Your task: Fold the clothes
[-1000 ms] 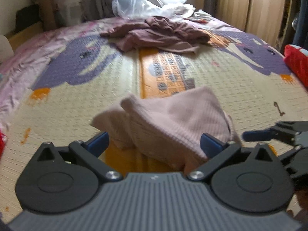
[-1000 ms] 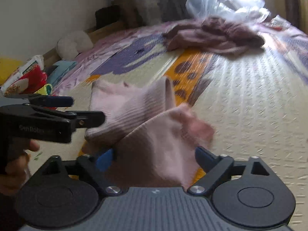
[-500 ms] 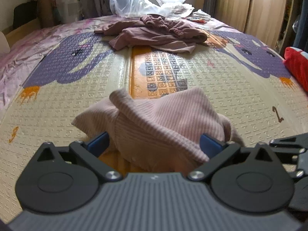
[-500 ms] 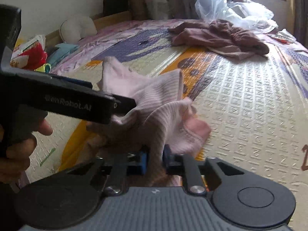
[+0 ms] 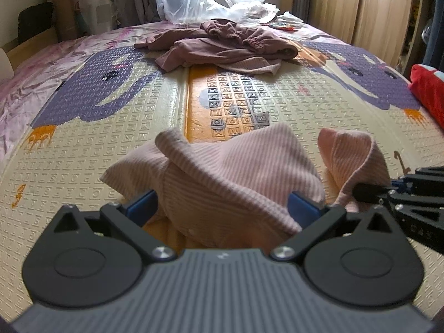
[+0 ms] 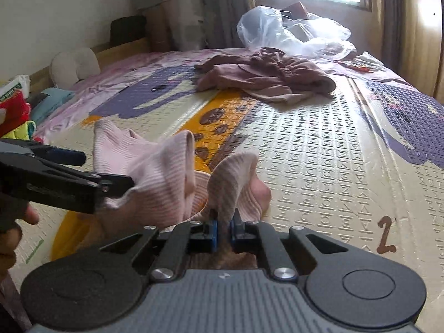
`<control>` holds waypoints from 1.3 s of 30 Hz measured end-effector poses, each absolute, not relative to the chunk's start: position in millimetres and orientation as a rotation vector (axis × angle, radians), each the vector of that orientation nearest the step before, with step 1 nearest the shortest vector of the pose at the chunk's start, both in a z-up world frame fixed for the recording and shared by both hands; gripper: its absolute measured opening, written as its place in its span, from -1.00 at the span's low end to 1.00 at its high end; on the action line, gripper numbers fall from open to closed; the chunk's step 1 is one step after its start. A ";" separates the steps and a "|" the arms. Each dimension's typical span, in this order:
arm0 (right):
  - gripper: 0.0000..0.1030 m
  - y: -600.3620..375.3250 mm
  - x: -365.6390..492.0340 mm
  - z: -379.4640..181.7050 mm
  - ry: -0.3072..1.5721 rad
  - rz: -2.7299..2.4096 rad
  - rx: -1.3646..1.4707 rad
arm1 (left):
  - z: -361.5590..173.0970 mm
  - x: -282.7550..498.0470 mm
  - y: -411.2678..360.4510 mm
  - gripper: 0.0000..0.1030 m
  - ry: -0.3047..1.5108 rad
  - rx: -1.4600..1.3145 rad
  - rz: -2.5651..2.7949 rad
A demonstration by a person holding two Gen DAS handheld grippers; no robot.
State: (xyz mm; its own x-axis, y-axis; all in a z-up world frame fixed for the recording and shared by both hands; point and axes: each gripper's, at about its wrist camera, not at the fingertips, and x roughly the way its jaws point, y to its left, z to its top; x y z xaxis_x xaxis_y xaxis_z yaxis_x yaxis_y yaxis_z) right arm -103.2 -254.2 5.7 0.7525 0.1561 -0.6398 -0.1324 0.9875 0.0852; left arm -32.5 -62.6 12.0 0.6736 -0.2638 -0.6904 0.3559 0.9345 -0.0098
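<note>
The pink ribbed garment (image 5: 236,177) is crumpled on the play mat (image 5: 319,105), at 6 o'clock from the mauve clothing heap (image 5: 222,44). It is judged light, soft and limp; hems or corners are the preferred holds. The right gripper (image 6: 223,227) is clamped on a raised fold. The left gripper (image 5: 222,208) straddles the cloth, jaws apart. A "2" (image 6: 385,234) is printed on the mat; the gripper lettering is unreadable.

Brown "2" on play mat (image 6: 319,166)
</note>
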 end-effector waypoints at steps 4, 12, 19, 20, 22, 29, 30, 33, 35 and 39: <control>-0.69 -255.6 -103.0 3.9 0.706 0.142 0.045 | 12.1 -34.3 -62.0 0.99 0.752 0.138 -0.352; -0.23 -244.7 -108.5 12.2 0.673 0.188 0.029 | 13.0 -36.1 -59.0 1.00 0.751 0.144 -0.352; 0.21 -236.1 -119.7 25.7 0.602 0.250 -0.008 | 14.2 -37.1 -60.1 1.00 0.746 0.148 -0.348; 0.30 -235.2 -122.4 28.3 0.583 0.263 -0.012 | 15.1 -37.4 -59.7 1.00 0.743 0.149 -0.347; 0.45 -232.3 -127.0 32.2 0.558 0.286 -0.028 | 17.7 -38.2 -58.2 1.00 0.735 0.150 -0.344; 0.50 -219.6 -126.6 25.4 0.618 0.331 -0.092 | 31.8 -37.2 -36.6 1.00 0.694 0.122 -0.288; 0.50 -218.2 -125.4 23.7 0.629 0.331 -0.098 | 31.6 -35.7 -33.2 1.00 0.697 0.118 -0.276; 0.52 -215.3 -120.0 18.9 0.658 0.302 -0.107 | 29.3 -32.3 -29.2 1.00 0.710 0.119 -0.255; 0.58 -216.8 -116.7 15.5 0.673 0.267 -0.092 | 28.5 -31.6 -28.0 1.00 0.718 0.121 -0.252; 0.74 -223.3 -109.1 7.9 0.701 0.185 -0.066 | 29.0 -33.1 -26.3 1.00 0.711 0.148 -0.229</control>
State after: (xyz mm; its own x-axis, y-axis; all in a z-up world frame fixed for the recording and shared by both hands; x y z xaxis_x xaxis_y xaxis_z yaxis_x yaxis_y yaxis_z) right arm -109.1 -223.3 7.9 0.7488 0.1470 -0.6463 -0.1915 0.9815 0.0013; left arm -33.1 -26.3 29.0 0.7345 -0.1578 -0.6601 0.2577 0.9646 0.0562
